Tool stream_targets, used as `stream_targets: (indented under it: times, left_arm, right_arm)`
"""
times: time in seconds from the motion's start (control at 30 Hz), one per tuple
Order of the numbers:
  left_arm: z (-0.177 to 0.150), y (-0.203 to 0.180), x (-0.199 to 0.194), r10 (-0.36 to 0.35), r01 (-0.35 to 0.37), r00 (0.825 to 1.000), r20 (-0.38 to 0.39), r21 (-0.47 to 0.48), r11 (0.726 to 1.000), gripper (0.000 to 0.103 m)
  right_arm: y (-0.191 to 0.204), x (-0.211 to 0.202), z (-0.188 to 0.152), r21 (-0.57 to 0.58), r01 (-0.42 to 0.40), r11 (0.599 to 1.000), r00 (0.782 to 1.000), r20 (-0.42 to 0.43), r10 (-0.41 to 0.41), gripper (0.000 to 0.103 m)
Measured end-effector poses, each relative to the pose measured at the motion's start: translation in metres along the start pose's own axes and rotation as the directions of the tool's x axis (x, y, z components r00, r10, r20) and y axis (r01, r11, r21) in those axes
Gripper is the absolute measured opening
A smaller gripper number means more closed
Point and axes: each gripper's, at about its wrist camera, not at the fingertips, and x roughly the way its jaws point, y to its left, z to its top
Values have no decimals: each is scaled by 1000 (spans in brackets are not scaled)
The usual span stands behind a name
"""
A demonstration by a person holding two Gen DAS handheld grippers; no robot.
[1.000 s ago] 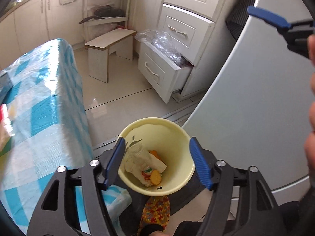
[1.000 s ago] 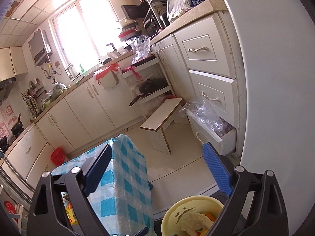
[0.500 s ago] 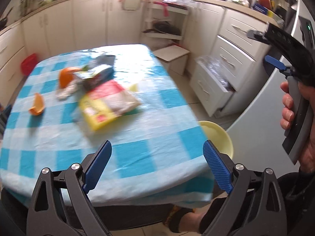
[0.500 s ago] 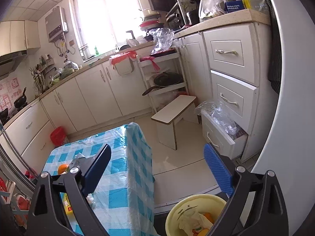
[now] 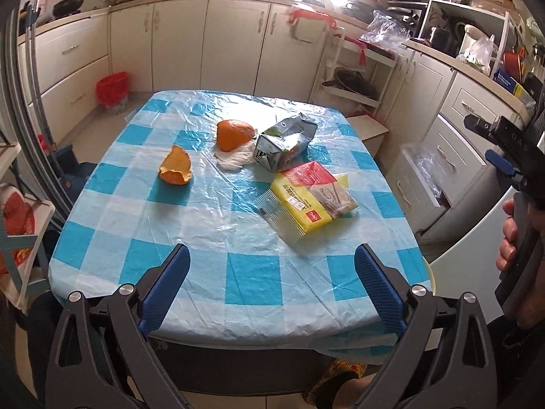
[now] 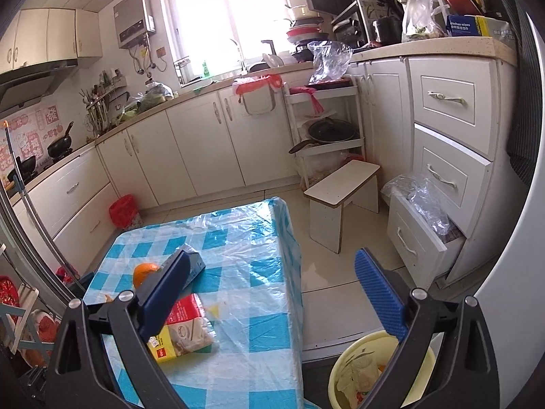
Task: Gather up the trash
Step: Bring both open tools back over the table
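My left gripper (image 5: 272, 286) is wide open and empty. The flat yellow and red plastic packet (image 5: 311, 201) lies just ahead, a little right, long side slanting away. My right gripper (image 6: 272, 293), open too, is off the table's side.

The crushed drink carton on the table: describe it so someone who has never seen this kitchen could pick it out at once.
Find the table with the blue-and-white checked cloth. Among the litter on it, the crushed drink carton lies on its side between the orange peel half and the yellow and red packet. It alone is a grey-blue box, dented.
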Motion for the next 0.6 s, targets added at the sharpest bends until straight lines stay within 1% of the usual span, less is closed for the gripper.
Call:
stream_targets:
  times: [0.13,0.23,0.47,0.6]
  left_arm:
    - [0,6,-3,7,-7,1000,8,-16,1000,94]
    - [0,10,-4,14,-14,1000,9,-30,999,94]
    - [1,16,-4,28,-27,999,16,-56,998,94]
    - [1,19,-4,33,-32,999,16,-62,998,94]
  right_arm:
    - [14,5,-6,-37,-15,999,1000,-28,14,93]
    - [17,9,-10,-60,-18,998,999,-52,15,93]
    - [18,21,-17,-53,-33,998,993,-112,27,94]
    - [22,25,-20,-59,-46,997,991,-130,38,94]
